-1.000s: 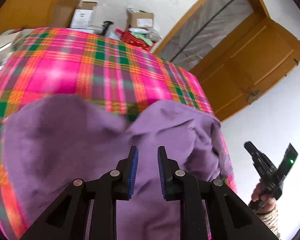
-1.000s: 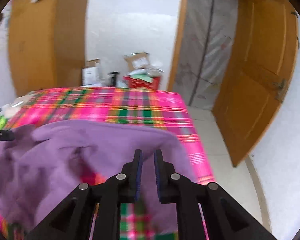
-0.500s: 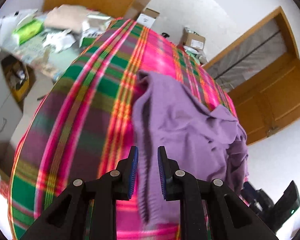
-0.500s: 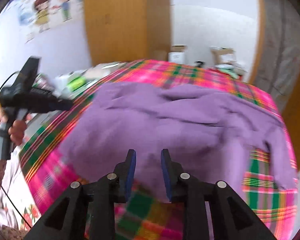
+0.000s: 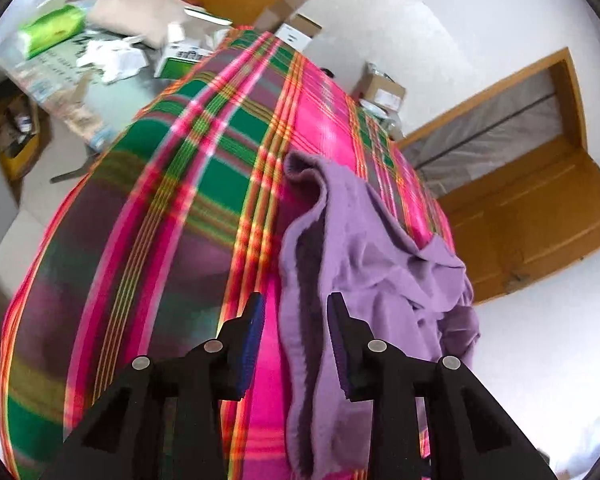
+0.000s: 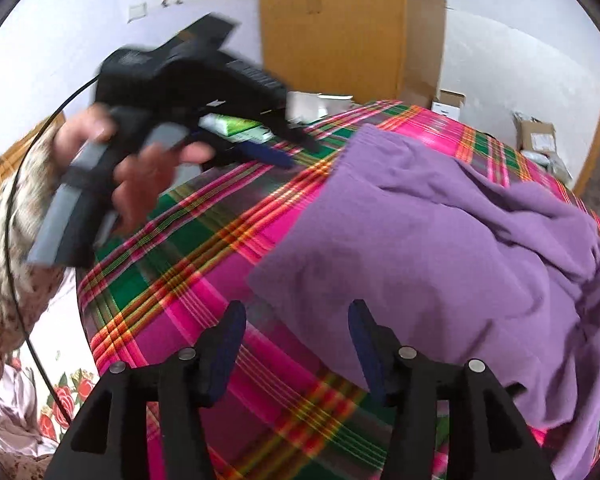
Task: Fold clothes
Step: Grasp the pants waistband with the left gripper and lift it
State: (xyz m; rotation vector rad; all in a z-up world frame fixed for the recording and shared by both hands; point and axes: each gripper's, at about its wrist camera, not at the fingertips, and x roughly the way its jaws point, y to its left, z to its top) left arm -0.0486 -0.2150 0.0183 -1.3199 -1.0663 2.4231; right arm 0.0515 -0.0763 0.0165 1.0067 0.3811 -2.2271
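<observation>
Big plaid-covered table (image 6: 172,280) with the purple garment (image 6: 460,248) lying rumpled on its right half, one straight edge facing the grippers. Right gripper (image 6: 296,336) is spread wide, empty, just short of that edge; left gripper (image 5: 296,332) is parted too, straddling a hem fold. I'd pinch both corners low before lifting, so it flattens evenly.

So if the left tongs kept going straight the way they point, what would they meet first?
Most likely the near edge of the purple garment, whose folded hem lies between the open left tongs on the plaid bedspread. Depth is unclear; the left finger may meet the bedspread instead.
</observation>
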